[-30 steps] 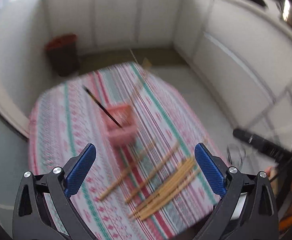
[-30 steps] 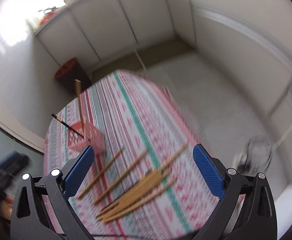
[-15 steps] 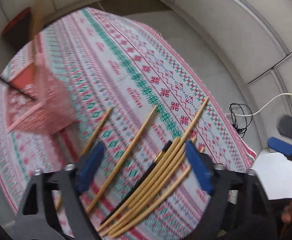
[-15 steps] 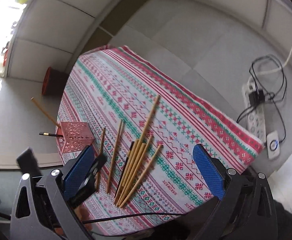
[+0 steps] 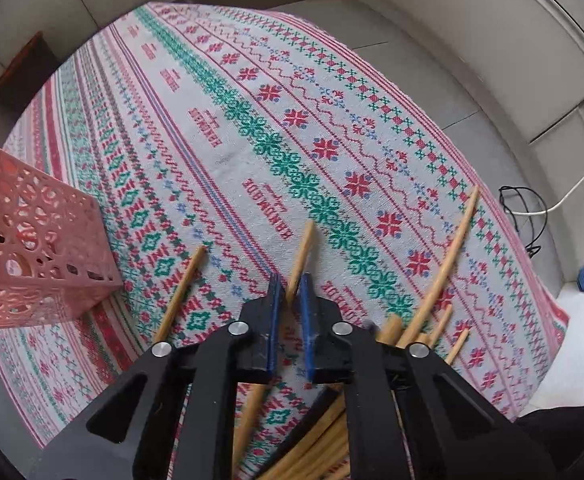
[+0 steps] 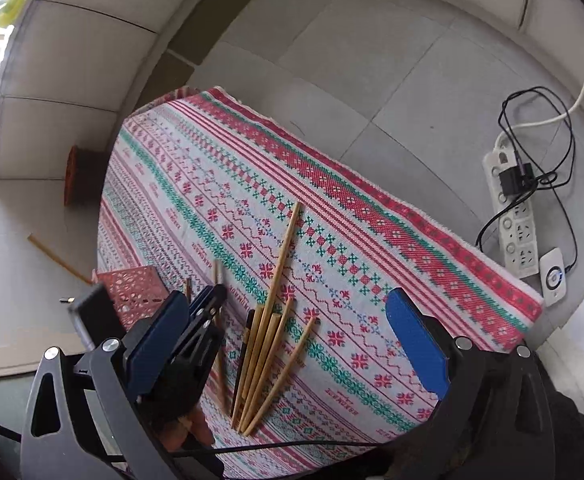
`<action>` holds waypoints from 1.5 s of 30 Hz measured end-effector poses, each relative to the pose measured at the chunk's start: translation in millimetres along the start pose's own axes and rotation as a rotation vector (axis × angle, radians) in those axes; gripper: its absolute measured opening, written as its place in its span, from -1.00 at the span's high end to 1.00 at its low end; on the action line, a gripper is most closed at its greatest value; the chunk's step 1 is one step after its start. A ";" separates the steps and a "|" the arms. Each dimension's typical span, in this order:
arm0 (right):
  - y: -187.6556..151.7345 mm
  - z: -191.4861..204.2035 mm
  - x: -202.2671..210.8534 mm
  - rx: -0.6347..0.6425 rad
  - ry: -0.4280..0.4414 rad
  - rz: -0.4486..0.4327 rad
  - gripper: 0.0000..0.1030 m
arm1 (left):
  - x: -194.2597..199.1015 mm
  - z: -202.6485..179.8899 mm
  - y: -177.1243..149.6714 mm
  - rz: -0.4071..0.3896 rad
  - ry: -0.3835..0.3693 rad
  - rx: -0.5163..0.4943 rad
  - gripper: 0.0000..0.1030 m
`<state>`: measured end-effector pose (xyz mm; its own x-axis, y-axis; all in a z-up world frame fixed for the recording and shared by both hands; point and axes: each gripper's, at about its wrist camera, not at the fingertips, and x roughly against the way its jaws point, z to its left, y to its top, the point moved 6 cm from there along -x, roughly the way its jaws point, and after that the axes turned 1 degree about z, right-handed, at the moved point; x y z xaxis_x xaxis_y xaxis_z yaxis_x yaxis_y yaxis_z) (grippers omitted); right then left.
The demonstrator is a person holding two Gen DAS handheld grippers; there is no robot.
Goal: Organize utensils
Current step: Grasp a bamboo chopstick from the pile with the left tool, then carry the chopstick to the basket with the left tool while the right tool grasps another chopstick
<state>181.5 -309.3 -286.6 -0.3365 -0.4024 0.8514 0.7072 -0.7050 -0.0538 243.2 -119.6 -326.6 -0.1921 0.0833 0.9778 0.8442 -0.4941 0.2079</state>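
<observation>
Tiled floor, patterned bench (image 5: 252,92) | left tongs (image 5: 291,294) just closed, pinching one chopstick (image 5: 302,252) flat on bench | right tongs (image 6: 288,340) spread, empty | next judged: lift, carry to pink basket (image 5: 32,236), drop upright.

Our left tongs (image 5: 291,294) are a black plastic frame of angular struts with triangular cut-outs, pinned by round silver screws. Their two fingers (image 5: 307,320) carry flat, dark-blue pads whose edges look scuffed. Our right tongs (image 6: 288,344) share the same black frame and silver screws, with broader-looking blue pads (image 6: 416,344) on each finger. A thin black cable (image 6: 276,446) crosses beneath them.
</observation>
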 end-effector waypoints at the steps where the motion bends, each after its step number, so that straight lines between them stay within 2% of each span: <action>1: 1.7 1.3 -2.9 -0.001 -0.008 -0.004 -0.86 | 1.9 1.6 -2.2 -0.009 0.015 -0.008 0.87; 5: 7.2 9.1 -11.2 0.010 -0.042 -0.036 -0.86 | 26.8 9.1 -12.3 -0.057 0.030 -0.016 0.90; 11: 16.4 18.0 -27.5 0.038 -0.127 -0.067 -0.85 | 106.4 12.8 -27.9 -0.206 0.027 -0.034 0.90; 15: 20.4 22.7 -45.9 0.043 -0.186 -0.064 -0.70 | 155.9 13.1 -42.3 -0.301 0.026 -0.032 0.91; 17: 19.6 25.8 -59.0 0.054 -0.222 -0.047 -0.48 | 182.6 18.1 -51.5 -0.352 0.014 -0.008 0.91; 20: 17.1 28.4 -76.0 0.066 -0.274 -0.044 -0.44 | 209.4 28.4 -61.1 -0.414 0.008 0.029 0.91; 22: 16.4 33.7 -77.6 0.093 -0.312 -0.086 -0.39 | 225.5 35.5 -64.6 -0.445 0.022 0.036 0.91; 25: 15.6 39.6 -80.0 0.136 -0.395 -0.139 -0.07 | 243.8 51.2 -69.0 -0.491 0.040 0.065 0.91; 27: 16.7 41.5 -79.1 0.159 -0.432 -0.181 0.22 | 254.1 54.9 -75.6 -0.517 0.044 0.081 0.91; 28: 18.1 42.8 -78.9 0.176 -0.435 -0.198 0.60 | 263.2 57.2 -77.8 -0.539 0.045 0.093 0.91; 29: 19.1 43.0 -78.6 0.176 -0.424 -0.201 0.80 | 266.8 60.1 -77.8 -0.552 0.044 0.099 0.91; 33: 20.0 44.1 -75.6 0.132 -0.301 -0.159 0.83 | 276.2 68.8 -80.6 -0.591 0.028 0.133 0.91; 35: 16.4 51.3 -63.4 0.151 -0.259 -0.170 0.84 | 280.6 73.9 -82.4 -0.604 0.027 0.154 0.91; 45: -39.8 131.8 58.3 0.462 -0.018 -0.343 0.89 | 316.5 94.0 -89.1 -0.688 0.010 0.237 0.91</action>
<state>215.7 -227.7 -166.1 -0.5867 -0.1833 0.7888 0.7593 -0.4633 0.4571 154.2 32.2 -33.3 -0.7218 0.2996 0.6239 0.6162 -0.1322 0.7764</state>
